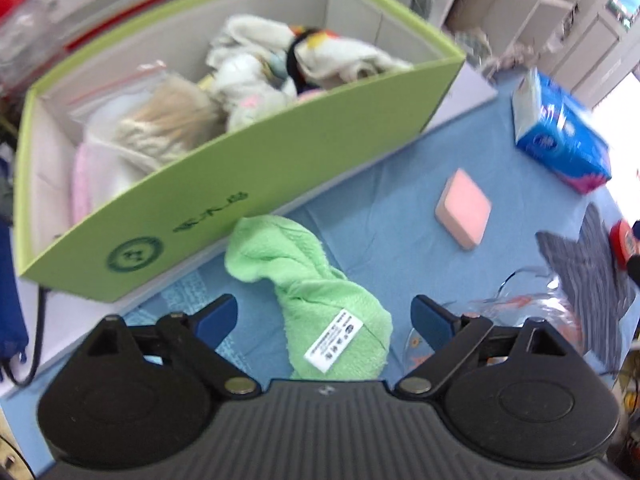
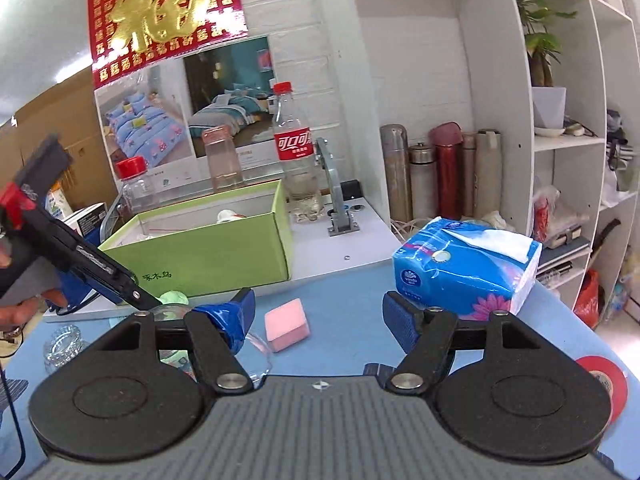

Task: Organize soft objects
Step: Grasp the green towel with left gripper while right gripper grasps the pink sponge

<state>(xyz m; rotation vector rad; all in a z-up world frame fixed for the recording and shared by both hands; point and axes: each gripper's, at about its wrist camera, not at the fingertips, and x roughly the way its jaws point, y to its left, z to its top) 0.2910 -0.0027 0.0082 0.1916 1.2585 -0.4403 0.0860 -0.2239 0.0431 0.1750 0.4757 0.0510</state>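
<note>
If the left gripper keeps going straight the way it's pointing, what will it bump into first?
Most likely the green towel. The left gripper points steeply down at the blue tabletop, jaws open and empty, with the towel lying right between them. How far is left before touching is hard to judge.

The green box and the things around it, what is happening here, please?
A person holds a gripper in each hand and is sorting soft things into the green box, which already holds towels and plush items. The left gripper stands open over a green towel lying on the blue table, not gripping it. The right gripper is open and empty, facing a pink sponge and a blue tissue pack.
</note>
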